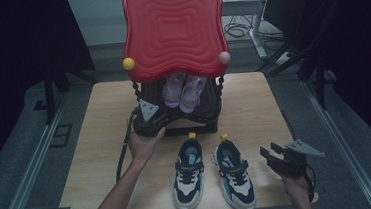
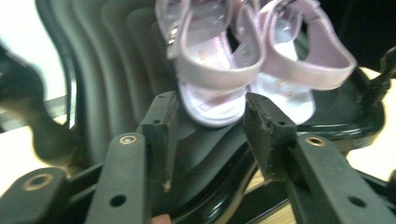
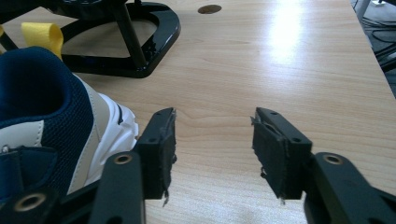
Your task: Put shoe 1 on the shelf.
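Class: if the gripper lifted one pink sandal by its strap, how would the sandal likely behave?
The pink sandal probably weighs little: thin sole, open straps. Its strap looks soft, so it may flex and let the sole dangle. Flat-soled, it seems unlikely to roll.

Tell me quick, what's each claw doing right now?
Left gripper: open, at the pink sandal's toe, not gripping.
Right gripper: open, empty.

The table [image 3: 289,70] looks like pale wood laminate, smooth, with a soft sheen where light strikes it. The rack's base [image 3: 154,42] is glossy black, probably lacquered metal or plastic. Its red lid [image 1: 174,30] seems to be shiny moulded plastic with rippled ridges. The pink sandals [image 2: 243,65] have smooth, satiny straps. The sneaker [image 3: 51,121] combines navy mesh cloth, matt beige panels and a smooth white rubbery sole. The gripper pads [image 3: 271,149] look rough, frayed and matt.
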Tool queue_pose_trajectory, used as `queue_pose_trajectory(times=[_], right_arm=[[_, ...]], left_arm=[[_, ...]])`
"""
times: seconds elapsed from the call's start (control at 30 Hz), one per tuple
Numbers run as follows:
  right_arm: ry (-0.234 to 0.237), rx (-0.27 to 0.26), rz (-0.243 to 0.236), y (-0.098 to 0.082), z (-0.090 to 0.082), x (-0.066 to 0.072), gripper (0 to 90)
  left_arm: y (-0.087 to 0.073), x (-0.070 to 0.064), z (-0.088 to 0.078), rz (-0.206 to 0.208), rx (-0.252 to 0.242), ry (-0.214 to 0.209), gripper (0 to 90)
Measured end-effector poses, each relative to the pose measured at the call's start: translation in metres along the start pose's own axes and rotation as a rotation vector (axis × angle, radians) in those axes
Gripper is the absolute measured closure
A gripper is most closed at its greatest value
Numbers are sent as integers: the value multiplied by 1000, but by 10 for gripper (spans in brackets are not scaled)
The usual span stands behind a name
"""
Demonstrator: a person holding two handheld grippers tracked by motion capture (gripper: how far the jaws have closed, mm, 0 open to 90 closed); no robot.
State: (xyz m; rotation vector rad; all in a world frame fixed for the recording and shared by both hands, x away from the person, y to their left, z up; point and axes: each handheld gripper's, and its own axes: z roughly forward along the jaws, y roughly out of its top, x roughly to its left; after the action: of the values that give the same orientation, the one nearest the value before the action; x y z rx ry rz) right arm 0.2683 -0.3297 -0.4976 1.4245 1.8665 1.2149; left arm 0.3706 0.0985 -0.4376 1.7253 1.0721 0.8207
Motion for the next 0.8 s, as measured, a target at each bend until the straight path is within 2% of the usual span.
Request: queue_pose_trajectory(times=[0.07, 0.23, 0.43, 0.53, 0.63, 0.8], right_arm=[[4, 0, -2, 0, 0, 0, 535], [12, 5, -9, 0, 0, 0, 556], [15, 5, -5, 0, -1, -1, 554], [16, 5, -9, 0, 0, -1, 550], [19, 5, -8, 0, 0, -1, 546], [16, 5, -5, -1, 0, -2, 543]], left_arm=[[-2, 2, 0, 4, 7, 14, 623], [-5, 6, 2, 9, 30, 17, 752], [-8, 8, 7, -2, 54, 12, 848], [-10, 10, 12, -14, 70, 6, 878], [-11, 9, 13, -9, 76, -6, 894], [-7, 7, 6, 13, 50, -23, 896]])
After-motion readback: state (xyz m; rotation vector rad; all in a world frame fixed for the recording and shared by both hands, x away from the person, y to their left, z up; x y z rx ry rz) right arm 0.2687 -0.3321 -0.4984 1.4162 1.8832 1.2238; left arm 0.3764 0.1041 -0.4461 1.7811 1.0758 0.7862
